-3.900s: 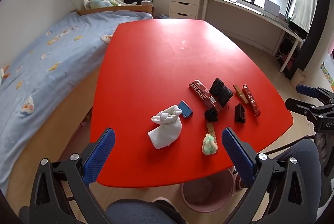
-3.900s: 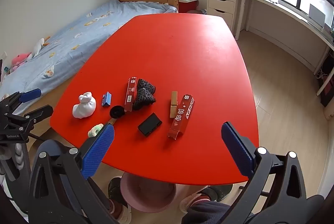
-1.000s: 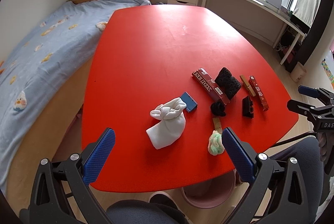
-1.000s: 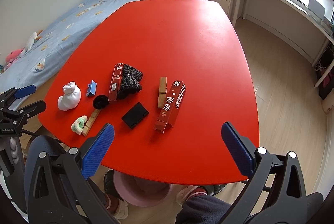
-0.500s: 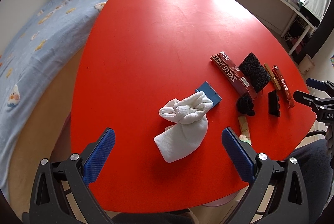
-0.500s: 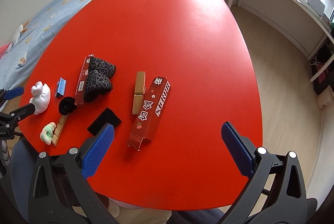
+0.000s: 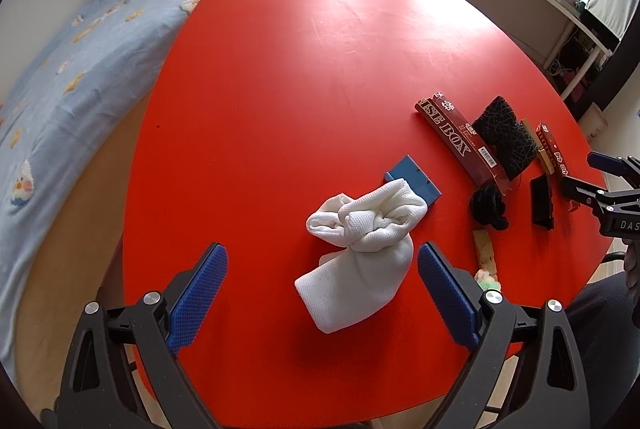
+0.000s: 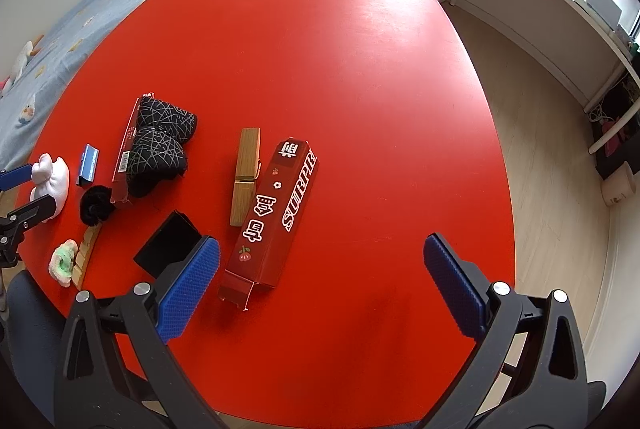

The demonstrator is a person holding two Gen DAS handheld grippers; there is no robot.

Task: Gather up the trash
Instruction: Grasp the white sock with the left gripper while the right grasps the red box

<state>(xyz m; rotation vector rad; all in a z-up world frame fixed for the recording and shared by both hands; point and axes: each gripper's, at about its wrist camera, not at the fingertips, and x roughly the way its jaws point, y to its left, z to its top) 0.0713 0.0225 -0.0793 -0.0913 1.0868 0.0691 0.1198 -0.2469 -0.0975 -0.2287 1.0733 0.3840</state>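
1. The left gripper (image 7: pixel 322 285) is hanging over the near left part of the red tabletop (image 7: pixel 320 69), jaws apart and just now narrowing a bit. The knotted white sock (image 7: pixel 362 253) is lying between them, but the pads aren't touching it.
2. A small blue card (image 7: pixel 412 179) is peeking out from under the far end of that sock.
3. To the right of the sock there's a black fuzzy lump (image 7: pixel 488 207), a wooden stick (image 7: pixel 485 249) and a green-and-white fluffy bit (image 7: pixel 489 279) at the near edge.
4. The right gripper (image 8: pixel 320 269) is sitting wide open too, with nothing clamped. The dark red box with "SURPRI" lettering (image 8: pixel 274 217) is lying flat just beyond and between its jaws, near end flap open.
5. Beside that box on the left is a big wooden clothespin (image 8: pixel 245 175), touching or nearly touching it (hard to tell which).
6. Further left: a small black box (image 8: pixel 168 249) right by the left pad, and a black patterned sock (image 8: pixel 160 145) resting on another long red box (image 8: pixel 127 157).
7. A blue bed (image 7: pixel 60 89) is running along the tabletop's left side.
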